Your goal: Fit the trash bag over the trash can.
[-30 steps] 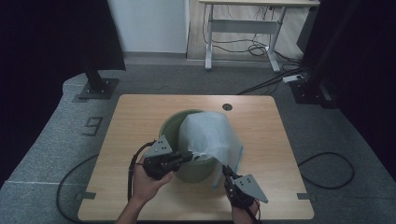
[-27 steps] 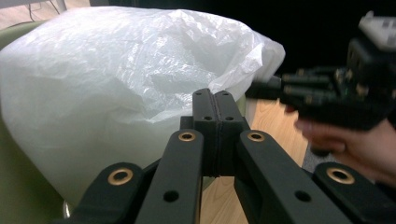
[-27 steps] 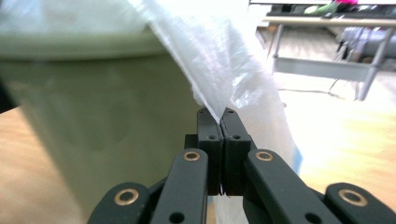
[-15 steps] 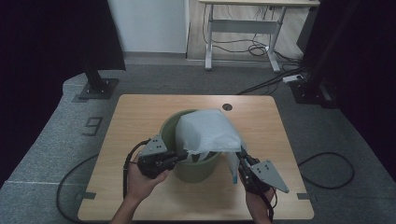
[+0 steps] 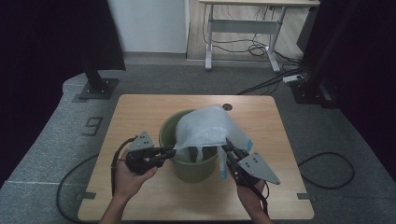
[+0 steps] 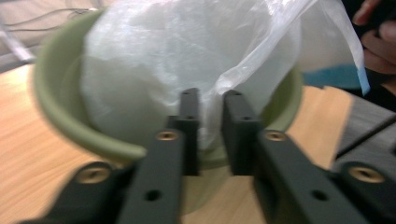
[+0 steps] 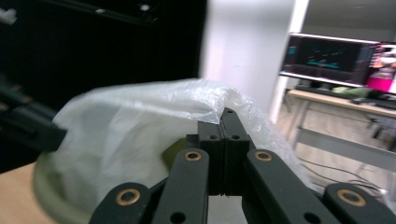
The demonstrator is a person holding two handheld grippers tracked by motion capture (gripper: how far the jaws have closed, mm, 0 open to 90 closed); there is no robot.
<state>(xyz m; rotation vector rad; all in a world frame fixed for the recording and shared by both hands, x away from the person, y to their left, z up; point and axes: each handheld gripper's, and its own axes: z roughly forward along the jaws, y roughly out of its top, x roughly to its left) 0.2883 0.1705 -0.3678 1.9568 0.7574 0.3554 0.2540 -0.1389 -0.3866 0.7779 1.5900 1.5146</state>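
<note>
While my right gripper point(image 5: 229, 145) stays out of the bin and above its near right rim, its jaws are pressed flat together on a fold of the white plastic bag point(image 5: 210, 128), and in the right gripper view the film point(image 7: 140, 121) bunches up right at my closed tips point(image 7: 225, 122), so I am pinching the bag there. That bag billows up out of the green bin point(image 5: 187, 165), which stands near the middle of the wooden table point(image 5: 140, 105); part of it hangs inside the bin, and a flap with a blue edge drapes over the right side toward my right hand point(image 5: 247, 196). My left gripper point(image 5: 170, 150) lies level at the bin's near left rim, pointing at the bag. Its jaws have just been opening: in the left gripper view they stand a little apart point(image 6: 209, 119), with a thin strand of film running down through the gap, and the pads no longer squeeze it. Behind them the bin's rim point(image 6: 65, 116) curves round the bulging bag point(image 6: 177, 51). My left hand point(image 5: 128, 175) sits over the tabletop beside the bin.
</note>
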